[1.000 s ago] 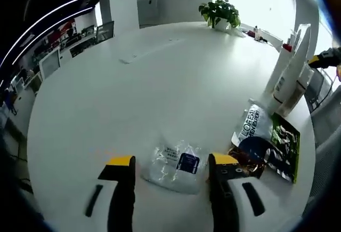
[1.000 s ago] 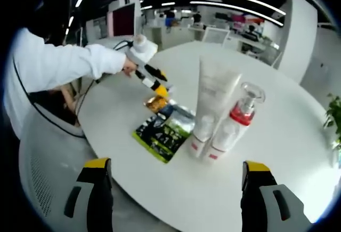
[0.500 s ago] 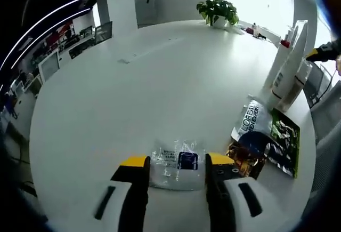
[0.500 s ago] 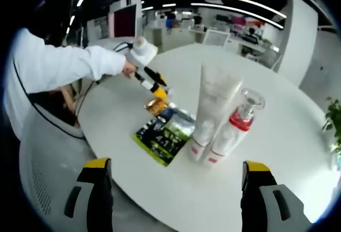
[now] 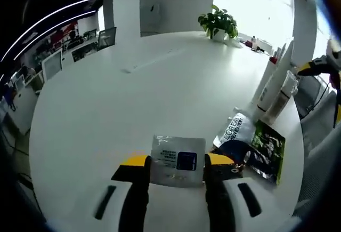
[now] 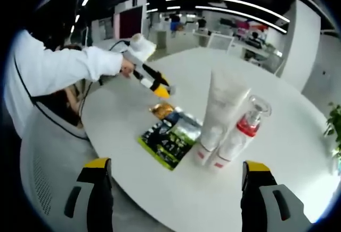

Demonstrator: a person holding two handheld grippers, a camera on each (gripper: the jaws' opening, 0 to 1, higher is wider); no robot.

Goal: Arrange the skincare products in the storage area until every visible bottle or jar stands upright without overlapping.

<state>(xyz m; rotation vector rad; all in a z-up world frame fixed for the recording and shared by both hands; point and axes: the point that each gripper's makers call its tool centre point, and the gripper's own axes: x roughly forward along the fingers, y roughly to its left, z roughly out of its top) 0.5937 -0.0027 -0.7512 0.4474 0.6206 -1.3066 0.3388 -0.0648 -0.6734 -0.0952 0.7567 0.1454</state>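
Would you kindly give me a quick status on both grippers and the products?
Left gripper shut on clear sachet, lifted. Right gripper open, empty. White tube and red-collared pump bottle upright, side by side. Green packet flat beside them.

We're in an open-plan office. A big round white meeting table [image 5: 106,98], rows of desks [image 5: 48,61] behind (monitors too), a potted plant [image 5: 217,23].

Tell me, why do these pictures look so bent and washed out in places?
Left gripper view: the fisheye lens bows the round table, and window glare bleaches the top right behind the plant. Right gripper view: ceiling lights streak as curved lines, and the sleeve looks stretched.
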